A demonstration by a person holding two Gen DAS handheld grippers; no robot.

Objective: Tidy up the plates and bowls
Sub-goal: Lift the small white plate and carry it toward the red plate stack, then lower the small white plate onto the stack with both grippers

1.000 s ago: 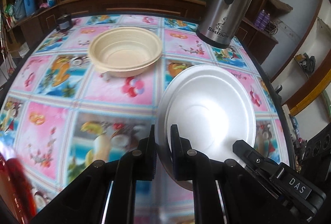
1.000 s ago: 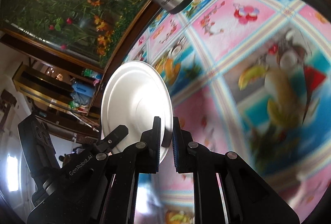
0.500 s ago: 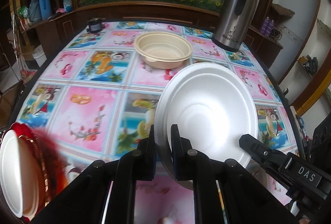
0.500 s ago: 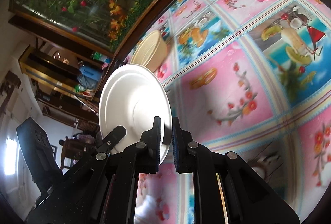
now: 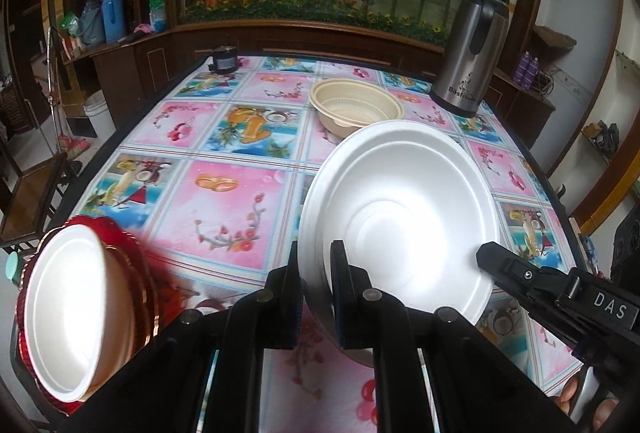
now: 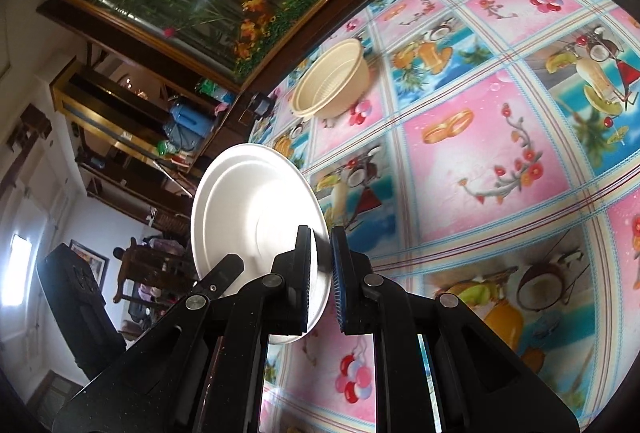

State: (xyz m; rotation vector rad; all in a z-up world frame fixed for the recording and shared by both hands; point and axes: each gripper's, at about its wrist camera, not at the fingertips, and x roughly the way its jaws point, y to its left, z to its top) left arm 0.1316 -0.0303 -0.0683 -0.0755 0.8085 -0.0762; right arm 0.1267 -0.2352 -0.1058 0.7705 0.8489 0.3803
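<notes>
A white foam bowl (image 5: 400, 217) hangs tilted above the patterned table (image 5: 224, 201), held from both sides. My left gripper (image 5: 316, 253) is shut on its near rim. The right gripper (image 5: 492, 257) meets its right edge in the left wrist view. In the right wrist view my right gripper (image 6: 320, 237) is shut on the rim of the same white bowl (image 6: 248, 209). A beige bowl (image 5: 356, 107) stands upright on the table's far side, also visible as the beige bowl (image 6: 332, 77). At lower left a second white bowl (image 5: 60, 313) rests on a red, gold-edged plate (image 5: 136, 273).
A steel thermos (image 5: 472, 53) stands at the far right corner of the table, beside the beige bowl. A small dark jar (image 5: 224, 59) sits at the far edge. Wooden cabinets and a flower mural line the wall behind. A wooden chair (image 5: 28, 193) stands to the left.
Both grippers have drawn back from the far side with the white bowl between them. The beige bowl and thermos look farther off. The red plate with its white bowl has come into view at left.
</notes>
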